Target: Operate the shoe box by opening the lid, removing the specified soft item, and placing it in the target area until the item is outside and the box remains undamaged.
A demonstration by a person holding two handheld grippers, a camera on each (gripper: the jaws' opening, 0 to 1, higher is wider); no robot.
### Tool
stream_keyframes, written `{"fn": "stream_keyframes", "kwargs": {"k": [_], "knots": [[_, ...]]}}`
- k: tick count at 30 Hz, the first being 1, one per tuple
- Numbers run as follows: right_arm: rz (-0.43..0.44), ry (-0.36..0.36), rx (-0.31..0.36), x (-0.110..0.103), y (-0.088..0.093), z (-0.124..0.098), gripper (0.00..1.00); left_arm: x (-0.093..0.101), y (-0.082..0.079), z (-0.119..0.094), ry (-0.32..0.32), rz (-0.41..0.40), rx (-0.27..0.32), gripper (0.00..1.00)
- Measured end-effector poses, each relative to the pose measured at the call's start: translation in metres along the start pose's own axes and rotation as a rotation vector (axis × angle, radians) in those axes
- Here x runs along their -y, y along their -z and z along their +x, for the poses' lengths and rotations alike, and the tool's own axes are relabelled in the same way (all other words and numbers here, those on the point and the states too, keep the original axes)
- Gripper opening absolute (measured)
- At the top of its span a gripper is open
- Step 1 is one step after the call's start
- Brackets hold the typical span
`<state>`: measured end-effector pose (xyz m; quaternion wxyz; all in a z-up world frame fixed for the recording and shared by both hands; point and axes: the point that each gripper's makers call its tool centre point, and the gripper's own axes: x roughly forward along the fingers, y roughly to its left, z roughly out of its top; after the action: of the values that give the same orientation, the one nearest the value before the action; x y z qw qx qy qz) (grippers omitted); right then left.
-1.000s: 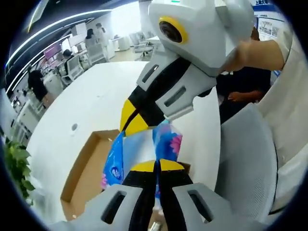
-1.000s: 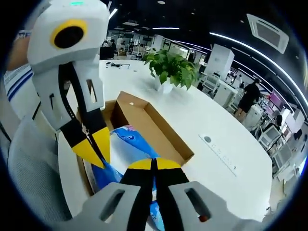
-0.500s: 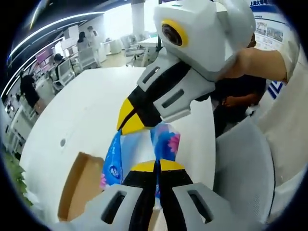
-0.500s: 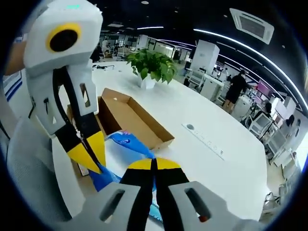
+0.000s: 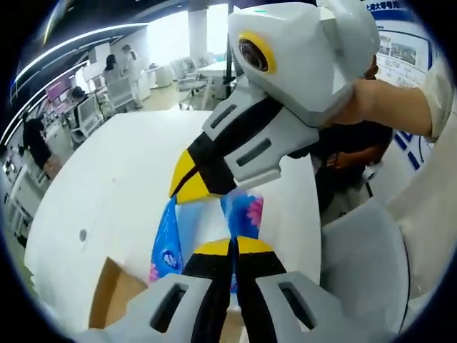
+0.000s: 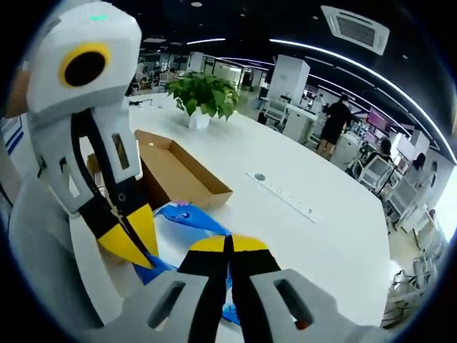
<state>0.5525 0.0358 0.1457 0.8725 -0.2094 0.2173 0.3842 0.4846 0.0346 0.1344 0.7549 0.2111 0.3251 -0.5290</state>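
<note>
Two grippers share one load: the tissue pack (image 5: pixel 207 229), a soft blue-and-white packet w/ pink flowers, is pinched from both ends and hangs above the white table (image 5: pixel 121 179), already outside the shoe box (image 6: pixel 182 171). Left gripper (image 5: pixel 233 246) has its jaws closed together on the pack's near edge, the pack rising just ahead of the yellow tips; right gripper (image 6: pixel 229 244) is likewise clamped on the pack (image 6: pixel 187 214), which spreads to the left of its tips. Box sits open, behind and left of the right jaws; in the left gripper view a brown corner of it (image 5: pixel 114 304) shows low, left of the jaws. Step in hand, prob. carry-and-place: keep both pinches level and moving together so the wrapper isn't stretched or torn, stay clear of the cardboard walls, lower flat on bare table beside the box, then release one side at a time. Pose: the grippers converge nose-to-nose, each angled steeply down toward the pack; a person's hand (image 5: pixel 371 96) grips the right one from behind. Target area isn't marked, can't tell exactly where.
</note>
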Motion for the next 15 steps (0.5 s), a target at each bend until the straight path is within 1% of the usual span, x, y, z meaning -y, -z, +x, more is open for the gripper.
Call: {"fn": "stream_keyframes", "kwargs": {"k": [10,15], "knots": [[0.057,0.013,0.001,0.03,0.017,-0.013,0.0,0.006,-0.024,0.024,0.017,0.001,0.019,0.0],[0.066,0.012,0.0,0.043,0.024,-0.019,0.0,0.007,-0.036,0.034,0.022,0.006,0.03,0.0]]}}
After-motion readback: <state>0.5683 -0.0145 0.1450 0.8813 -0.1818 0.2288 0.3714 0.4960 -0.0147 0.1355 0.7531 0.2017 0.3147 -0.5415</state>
